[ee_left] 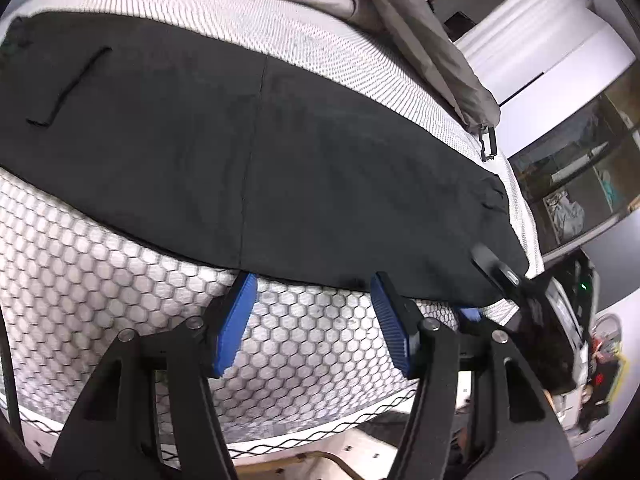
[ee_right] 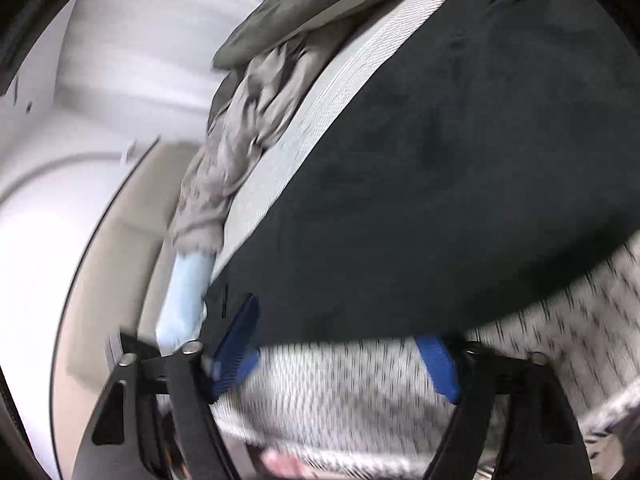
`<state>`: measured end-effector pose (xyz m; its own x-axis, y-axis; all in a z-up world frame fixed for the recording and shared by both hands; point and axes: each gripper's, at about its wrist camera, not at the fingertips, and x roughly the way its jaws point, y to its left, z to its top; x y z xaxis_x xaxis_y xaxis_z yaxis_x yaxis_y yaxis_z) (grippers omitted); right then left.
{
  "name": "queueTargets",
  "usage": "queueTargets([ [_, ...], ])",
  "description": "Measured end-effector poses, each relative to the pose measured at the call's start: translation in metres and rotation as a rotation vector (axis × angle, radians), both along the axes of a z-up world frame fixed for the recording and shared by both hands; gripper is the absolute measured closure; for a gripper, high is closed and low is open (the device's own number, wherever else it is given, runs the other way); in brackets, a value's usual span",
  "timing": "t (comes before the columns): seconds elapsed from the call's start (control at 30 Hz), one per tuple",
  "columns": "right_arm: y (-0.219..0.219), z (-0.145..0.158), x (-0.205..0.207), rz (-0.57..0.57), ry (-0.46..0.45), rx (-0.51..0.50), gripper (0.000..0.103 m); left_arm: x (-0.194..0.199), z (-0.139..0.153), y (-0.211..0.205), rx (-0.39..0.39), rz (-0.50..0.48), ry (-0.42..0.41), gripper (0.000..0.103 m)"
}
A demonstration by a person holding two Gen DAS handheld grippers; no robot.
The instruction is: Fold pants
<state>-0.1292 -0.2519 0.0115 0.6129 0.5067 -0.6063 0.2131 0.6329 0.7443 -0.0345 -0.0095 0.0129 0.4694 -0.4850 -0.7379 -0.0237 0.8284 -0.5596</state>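
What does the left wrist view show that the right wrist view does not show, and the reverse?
Only the left wrist view shows the left gripper, open at the pants' near edge, a vertical seam across the pants, a black strap lying on them, and shelves at the right.

Only the right wrist view shows a light blue cloth hanging below the grey bedding.

Both show the black pants lying flat on the honeycomb-patterned mattress, grey bedding behind them, and the right gripper, jaws apart at the hem end.
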Motion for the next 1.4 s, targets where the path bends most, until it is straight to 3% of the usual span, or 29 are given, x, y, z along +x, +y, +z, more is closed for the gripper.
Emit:
queueTargets([
  [0.07,-0.005,-0.001,0.011,-0.067,0.021,-0.021,0.080,0.003,0.001,-0.006,-0.010,-0.005,0.007,0.047],
  [0.13,-0.009,-0.001,0.017,-0.084,0.021,-0.034,0.091,0.009,-0.003,-0.015,-0.074,-0.065,0.029,0.047],
  [0.2,-0.010,0.001,0.016,-0.084,-0.004,-0.029,0.094,0.010,-0.006,-0.027,-0.129,-0.102,0.043,0.047],
  [0.3,-0.012,0.002,0.017,-0.064,-0.014,-0.035,0.095,0.015,-0.014,-0.041,-0.192,-0.087,0.049,0.047],
  [0.4,-0.017,-0.003,0.018,-0.030,-0.010,-0.031,0.095,0.017,-0.018,-0.044,-0.267,-0.006,0.038,0.047],
  [0.5,-0.020,-0.009,0.017,0.012,-0.025,-0.024,0.095,0.022,-0.023,-0.055,-0.245,0.091,0.014,0.047],
  [0.53,-0.021,-0.012,0.017,0.023,-0.030,-0.016,0.095,0.024,-0.024,-0.061,-0.226,0.108,-0.001,0.053],
  [0.63,-0.026,-0.017,0.018,0.046,-0.038,0.009,0.095,0.025,-0.024,-0.077,-0.082,0.137,-0.019,0.086],
  [0.7,-0.031,-0.018,0.018,0.054,-0.048,0.021,0.095,0.022,-0.024,-0.078,-0.061,0.152,-0.034,0.091],
  [0.83,-0.051,-0.026,0.018,0.028,-0.058,0.131,0.095,0.016,-0.021,-0.071,-0.078,0.169,-0.027,0.092],
  [0.93,-0.070,-0.032,0.014,-0.009,-0.044,0.251,0.095,0.016,-0.015,-0.074,-0.018,0.155,-0.030,0.092],
  [1.0,-0.070,-0.031,0.017,0.000,-0.045,0.228,0.095,0.017,-0.015,-0.079,0.013,0.145,-0.034,0.092],
  [1.23,-0.059,-0.030,0.047,-0.055,-0.072,0.169,0.091,0.024,-0.023,-0.080,-0.006,0.174,-0.019,0.092],
  [1.4,-0.054,-0.023,0.030,-0.043,-0.095,0.057,0.096,0.024,-0.031,-0.073,-0.065,0.185,-0.017,0.093],
])
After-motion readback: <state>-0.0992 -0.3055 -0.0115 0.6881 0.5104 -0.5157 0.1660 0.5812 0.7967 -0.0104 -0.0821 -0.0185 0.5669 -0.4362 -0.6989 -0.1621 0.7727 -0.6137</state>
